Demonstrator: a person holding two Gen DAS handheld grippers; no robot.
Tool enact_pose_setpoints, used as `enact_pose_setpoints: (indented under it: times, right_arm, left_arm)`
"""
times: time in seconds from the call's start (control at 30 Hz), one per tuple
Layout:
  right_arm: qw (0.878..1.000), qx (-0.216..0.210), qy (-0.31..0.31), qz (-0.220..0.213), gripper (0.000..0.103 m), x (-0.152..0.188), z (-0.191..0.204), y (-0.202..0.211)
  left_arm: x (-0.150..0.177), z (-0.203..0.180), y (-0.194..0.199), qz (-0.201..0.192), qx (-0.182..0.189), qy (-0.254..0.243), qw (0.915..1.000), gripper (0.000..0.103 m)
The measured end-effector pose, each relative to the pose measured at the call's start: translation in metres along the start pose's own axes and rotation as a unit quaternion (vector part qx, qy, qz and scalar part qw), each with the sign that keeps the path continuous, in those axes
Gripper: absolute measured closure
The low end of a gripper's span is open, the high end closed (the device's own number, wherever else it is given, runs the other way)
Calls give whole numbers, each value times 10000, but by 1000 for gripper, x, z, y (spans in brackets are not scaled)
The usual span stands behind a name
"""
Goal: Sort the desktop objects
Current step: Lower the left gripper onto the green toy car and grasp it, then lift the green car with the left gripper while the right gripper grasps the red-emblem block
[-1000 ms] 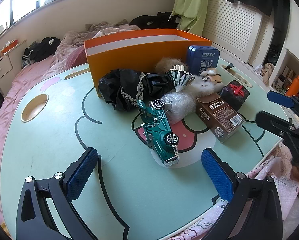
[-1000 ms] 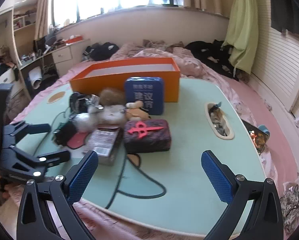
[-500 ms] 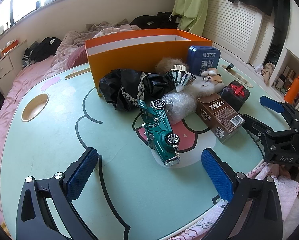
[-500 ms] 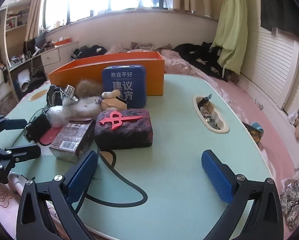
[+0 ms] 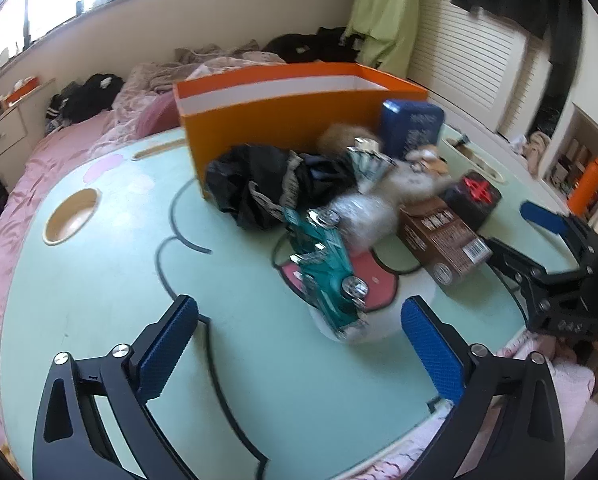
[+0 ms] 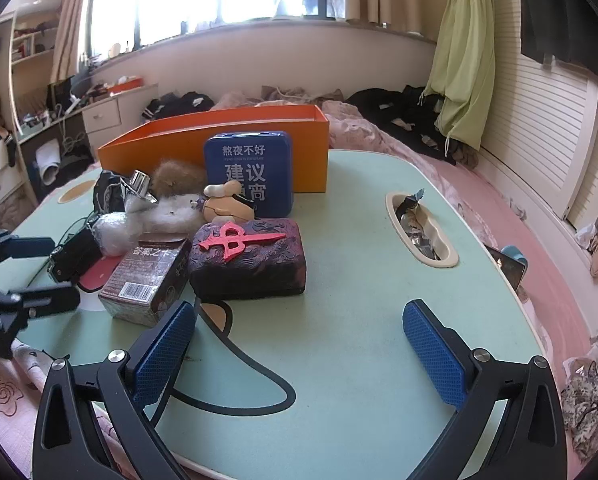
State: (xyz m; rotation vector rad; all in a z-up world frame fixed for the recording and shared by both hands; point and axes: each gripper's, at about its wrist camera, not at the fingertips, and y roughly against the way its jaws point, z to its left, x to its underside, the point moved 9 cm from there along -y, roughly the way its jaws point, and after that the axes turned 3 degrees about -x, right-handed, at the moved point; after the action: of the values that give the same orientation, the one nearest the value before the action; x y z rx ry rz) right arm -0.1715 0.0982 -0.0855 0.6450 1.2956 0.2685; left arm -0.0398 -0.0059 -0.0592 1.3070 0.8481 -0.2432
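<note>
Left wrist view: my left gripper (image 5: 299,344) is spread wide and empty, above the near part of the mint-green table (image 5: 99,280). Ahead of it lies the teal toy car (image 5: 327,268), tilted on its side toward the table's middle. Behind the car sit a black cloth bundle (image 5: 259,188) and a clear wrapped lump (image 5: 359,216); the brown card box (image 5: 443,240) lies to the right of the car. The orange box (image 5: 283,120) stands open at the far side. View is blurred. Right wrist view: my right gripper (image 6: 299,344) is also wide open, holding nothing — it hovers at the near edge. Just ahead, the dark patterned case (image 6: 251,260) with a red emblem touches the brown card box (image 6: 147,276). The blue tin (image 6: 249,176) stands upright against the orange box (image 6: 219,140). A plush toy (image 6: 227,200) lies before the tin.
</note>
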Motion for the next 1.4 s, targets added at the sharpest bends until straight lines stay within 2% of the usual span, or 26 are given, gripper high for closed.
enact_pose_setpoints:
  times: [0.07, 0.13, 0.27, 0.37, 0.43, 0.47, 0.67, 0.87, 1.17, 1.3, 1.4]
  right_arm:
    - [10000, 4, -4, 0, 0, 0, 0, 0]
    - [10000, 8, -7, -6, 0, 0, 0, 1]
    - [10000, 18, -12, -9, 0, 0, -1, 1]
    - [10000, 26, -20, -12, 0, 0, -1, 1]
    - [10000, 31, -24, -15, 0, 0, -1, 1]
    - [10000, 33, -24, -16, 0, 0, -1, 1]
    - [10000, 14, -42, -30, 0, -3, 0, 2]
    - [10000, -64, -63, -4, 0, -10, 5, 3]
    - [9980, -324, -550, 27, 0, -23, -5, -1]
    - [9988, -279, -402, 43, 0, -28, 2, -3]
    - [9995, -61, -270, 133, 0, -32, 6, -9]
  left_arm:
    - [-4, 4, 0, -41, -51, 87, 9999, 3]
    - [-6, 5, -1, -67, -25, 129, 9999, 8]
    - [-8, 3, -5, -23, -42, 55, 10000, 31]
    - [-11, -1, -5, -71, 44, -15, 10000, 55]
    - [-11, -4, -4, -95, 91, -65, 9999, 66]
    - [-11, -5, -4, -112, 115, -69, 9998, 78]
    - [-5, -1, 5, -233, 85, 68, 9997, 78]
    - [-6, -2, 18, -525, -154, -80, 9985, 78]
    - [-8, -2, 18, -558, -200, -83, 9982, 78]
    - [-7, -2, 18, -557, -231, -108, 9981, 78]
    - [-7, -1, 18, -562, -232, -93, 9981, 78]
